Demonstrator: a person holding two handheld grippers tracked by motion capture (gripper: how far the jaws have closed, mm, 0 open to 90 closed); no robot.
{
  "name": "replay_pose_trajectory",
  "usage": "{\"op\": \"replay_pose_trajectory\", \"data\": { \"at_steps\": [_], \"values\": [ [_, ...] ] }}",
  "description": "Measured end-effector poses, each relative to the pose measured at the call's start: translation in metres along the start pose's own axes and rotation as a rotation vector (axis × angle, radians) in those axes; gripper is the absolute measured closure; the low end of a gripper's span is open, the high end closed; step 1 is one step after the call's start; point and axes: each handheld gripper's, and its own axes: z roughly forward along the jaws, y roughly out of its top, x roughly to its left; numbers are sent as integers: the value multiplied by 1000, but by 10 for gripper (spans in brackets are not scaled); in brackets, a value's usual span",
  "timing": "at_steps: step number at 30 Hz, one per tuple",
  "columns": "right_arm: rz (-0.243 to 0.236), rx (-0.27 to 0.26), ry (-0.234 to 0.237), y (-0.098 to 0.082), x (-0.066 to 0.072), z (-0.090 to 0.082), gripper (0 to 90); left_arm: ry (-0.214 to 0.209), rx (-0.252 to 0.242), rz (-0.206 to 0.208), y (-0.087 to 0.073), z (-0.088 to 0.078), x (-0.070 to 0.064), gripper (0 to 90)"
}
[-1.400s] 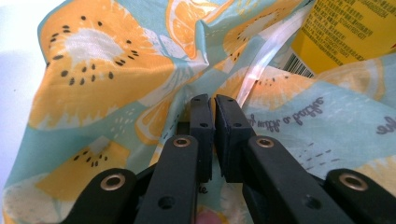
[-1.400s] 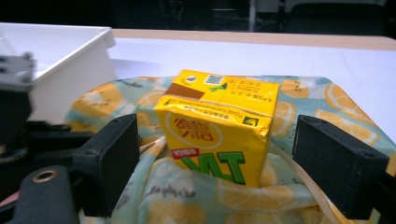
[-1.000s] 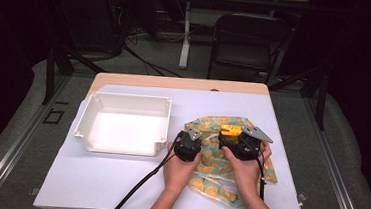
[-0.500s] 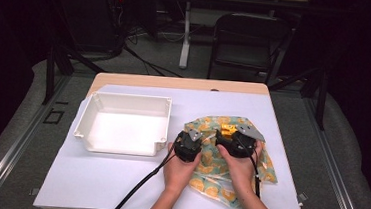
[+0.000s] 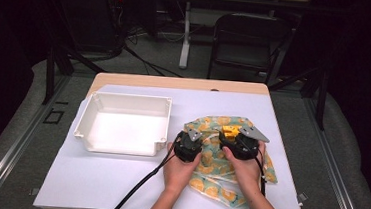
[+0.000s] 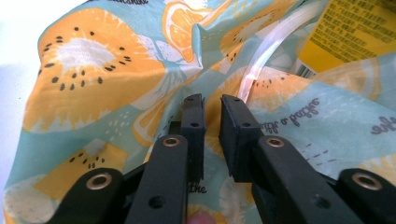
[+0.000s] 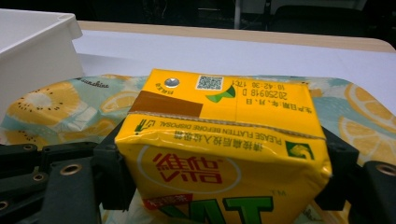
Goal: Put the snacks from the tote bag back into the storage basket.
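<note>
A fruit-patterned cloth bag (image 5: 216, 188) lies on the white table (image 5: 112, 184), right of centre. My right gripper (image 5: 231, 136) sits over it. In the right gripper view its jaws (image 7: 224, 151) have just been closing and now press both sides of a yellow drink carton (image 7: 224, 121), which rests on the bag (image 7: 51, 107). My left gripper (image 5: 191, 136) rests on the bag's left part. Its jaws (image 6: 212, 105) have just been opening and stand a narrow gap apart over the cloth (image 6: 93, 79), pinching nothing. The carton (image 6: 355, 32) and a clear plastic strip (image 6: 266, 56) lie just beyond.
A white empty tray (image 5: 124, 97) stands left of the bag, close to the left gripper, and its wall (image 7: 32, 51) rises at the left of the right gripper view. A black cable (image 5: 136, 191) trails toward the front edge. A dark chair (image 5: 249, 39) stands beyond the table.
The right gripper tilted and shifted slightly over the bag, and the yellow carton shows at its jaws again. The left hand stayed where it was.
</note>
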Motion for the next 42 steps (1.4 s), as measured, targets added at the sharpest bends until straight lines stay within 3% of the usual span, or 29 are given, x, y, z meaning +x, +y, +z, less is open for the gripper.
{"op": "replay_pose_trajectory", "data": {
  "at_steps": [1, 10, 15, 19, 21, 25, 26, 28, 32, 35, 36, 38, 42],
  "values": [
    [0, 0, 4, 1, -1, -1, 297, -1, -5, 0, 0, -1, 0, 777],
    [-31, 3, 32, 3, 0, -5, 300, 2, -96, 12, -4, -9, -2, 719],
    [-34, -19, 47, 9, 0, -11, 301, -24, -163, 16, -7, -14, -3, 667],
    [-31, -39, 57, 16, -2, -17, 301, -70, -233, 13, -8, -19, -1, 611],
    [-28, -46, 62, 20, -3, -21, 301, -91, -279, 24, -9, -23, 0, 586],
    [-12, -65, 74, 27, -7, -27, 301, -87, -350, 93, -9, -32, -7, 519],
    [-10, -63, 76, 29, -8, -29, 301, -103, -362, 99, -8, -34, -9, 485],
    [-3, -72, 83, 33, -10, -31, 301, -132, -371, 96, -4, -38, -11, 398],
    [-3, -83, 97, 38, -9, -37, 301, -212, -390, 41, 4, -48, -11, 301],
    [-10, -88, 110, 42, -7, -43, 301, -250, -390, 46, 10, -53, -14, 266],
    [-6, -92, 112, 43, -5, -44, 301, -239, -390, 46, 11, -54, -17, 255],
    [-18, -96, 122, 46, -3, -47, 301, -273, -381, 60, 13, -54, -19, 236],
    [-28, -107, 146, 50, 3, -53, 301, -273, -360, 91, 15, -55, -25, 232]
  ]
}}
